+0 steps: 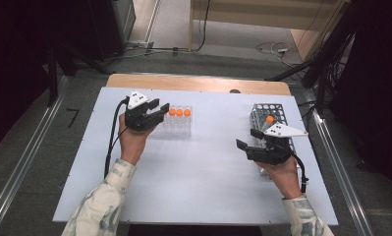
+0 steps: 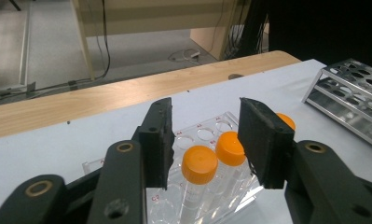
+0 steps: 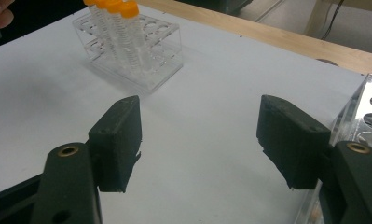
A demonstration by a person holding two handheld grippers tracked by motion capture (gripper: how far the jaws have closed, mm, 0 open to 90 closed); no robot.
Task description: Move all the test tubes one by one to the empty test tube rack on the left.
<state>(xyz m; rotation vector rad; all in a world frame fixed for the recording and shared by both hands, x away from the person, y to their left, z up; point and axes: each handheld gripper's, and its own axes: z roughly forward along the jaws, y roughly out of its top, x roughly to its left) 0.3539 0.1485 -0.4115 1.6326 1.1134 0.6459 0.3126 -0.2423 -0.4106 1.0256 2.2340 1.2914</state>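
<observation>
Jaws apart on my left gripper (image 2: pixel 204 144) and right gripper (image 3: pixel 197 140); three orange-capped tubes (image 1: pixel 179 112) wait at ten o'clock, one sits in the metal rack (image 1: pixel 272 110).

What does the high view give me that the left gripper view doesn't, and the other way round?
High view alone: the tube with an orange cap standing in the metal rack, the right hand-held gripper open beside that rack, and both forearms. Left gripper view alone: the left hand-held gripper jaws standing open just short of the nearest orange cap, touching nothing. Both share the clear rack with three capped tubes, the metal rack and the white table.
</observation>
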